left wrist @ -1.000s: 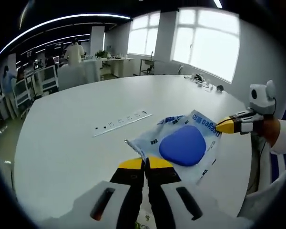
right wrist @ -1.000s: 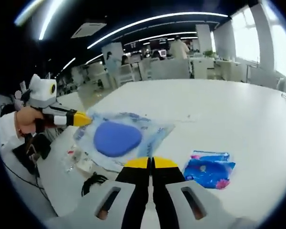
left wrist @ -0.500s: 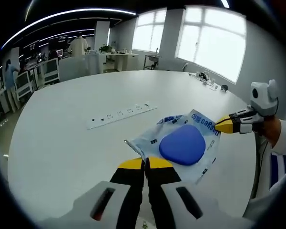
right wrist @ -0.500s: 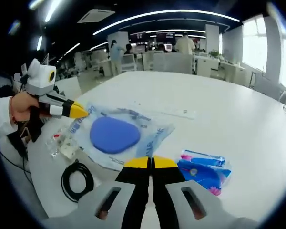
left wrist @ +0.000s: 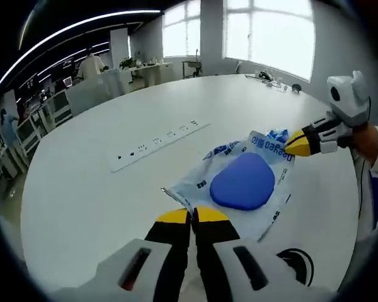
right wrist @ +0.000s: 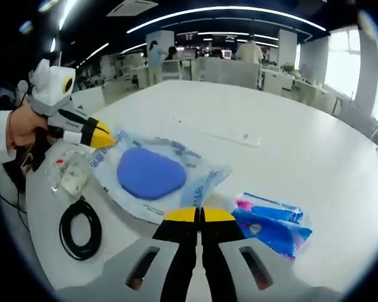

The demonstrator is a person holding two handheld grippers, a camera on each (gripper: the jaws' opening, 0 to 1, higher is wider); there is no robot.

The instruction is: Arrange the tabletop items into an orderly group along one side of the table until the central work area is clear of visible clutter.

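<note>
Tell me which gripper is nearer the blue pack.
Right. The right gripper sits just beside the blue pack, clamping the bag at its near edge; the left gripper clamps the bag's far corner.

Both views are bright and mostly sharp. Daylight pours through the windows, which are blown out to white. Ceiling light strips curve with the fisheye bend. The white table shows a soft sheen and faint shadows. Edges stretch and blur slightly.
</note>
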